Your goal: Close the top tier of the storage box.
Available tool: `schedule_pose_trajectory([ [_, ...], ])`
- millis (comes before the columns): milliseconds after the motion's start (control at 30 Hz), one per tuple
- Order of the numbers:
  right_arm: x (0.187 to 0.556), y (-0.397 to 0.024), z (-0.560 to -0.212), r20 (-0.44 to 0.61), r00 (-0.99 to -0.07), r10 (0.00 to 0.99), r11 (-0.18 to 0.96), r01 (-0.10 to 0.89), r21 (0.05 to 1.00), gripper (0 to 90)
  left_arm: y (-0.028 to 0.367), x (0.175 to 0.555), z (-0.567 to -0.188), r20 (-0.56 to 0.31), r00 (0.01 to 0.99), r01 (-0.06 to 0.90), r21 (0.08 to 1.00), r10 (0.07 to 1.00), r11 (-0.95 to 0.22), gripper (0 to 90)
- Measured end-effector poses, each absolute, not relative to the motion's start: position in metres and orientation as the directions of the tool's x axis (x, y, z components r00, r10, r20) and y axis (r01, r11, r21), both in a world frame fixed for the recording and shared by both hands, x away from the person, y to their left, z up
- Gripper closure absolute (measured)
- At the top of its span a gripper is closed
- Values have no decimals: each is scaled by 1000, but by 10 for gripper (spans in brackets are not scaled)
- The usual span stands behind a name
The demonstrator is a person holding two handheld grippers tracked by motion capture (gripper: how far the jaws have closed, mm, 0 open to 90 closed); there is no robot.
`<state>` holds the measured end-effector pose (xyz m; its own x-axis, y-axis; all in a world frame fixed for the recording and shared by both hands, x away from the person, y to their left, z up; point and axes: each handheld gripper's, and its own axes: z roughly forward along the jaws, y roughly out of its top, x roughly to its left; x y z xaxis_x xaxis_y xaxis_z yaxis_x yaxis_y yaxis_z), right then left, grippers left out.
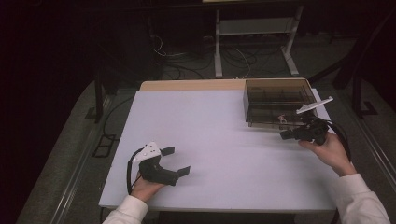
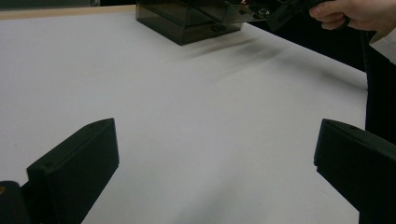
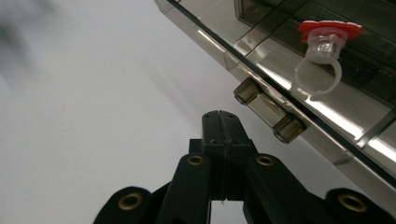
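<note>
A smoky see-through compartment box (image 1: 279,105) stands at the far right of the white table (image 1: 210,135). In the right gripper view a clear plastic ring with a red top (image 3: 323,49) lies inside the box (image 3: 299,84), behind its front wall with a small clasp (image 3: 270,109). My right gripper (image 1: 285,136) is shut with nothing between its jaws, its tip (image 3: 220,122) just short of the box's front wall. My left gripper (image 1: 176,161) rests near the table's front left, jaws wide open and empty, its fingers (image 2: 77,163) over bare table.
The box (image 2: 187,21) and the right hand (image 2: 359,11) appear at the top of the left gripper view. A wooden strip (image 1: 191,85) edges the table's far side. Cables and a stand's legs (image 1: 254,46) lie on the dark floor beyond.
</note>
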<state>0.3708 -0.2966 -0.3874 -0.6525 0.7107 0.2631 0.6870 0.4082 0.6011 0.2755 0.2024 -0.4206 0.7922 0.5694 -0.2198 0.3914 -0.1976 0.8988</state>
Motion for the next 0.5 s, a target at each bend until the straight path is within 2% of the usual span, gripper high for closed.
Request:
schedule_pose_trajectory([
  [500, 375, -299, -391, 242, -622, 745, 393, 702, 594, 894, 202, 275, -421, -219, 793, 390, 899, 569, -198, 0],
])
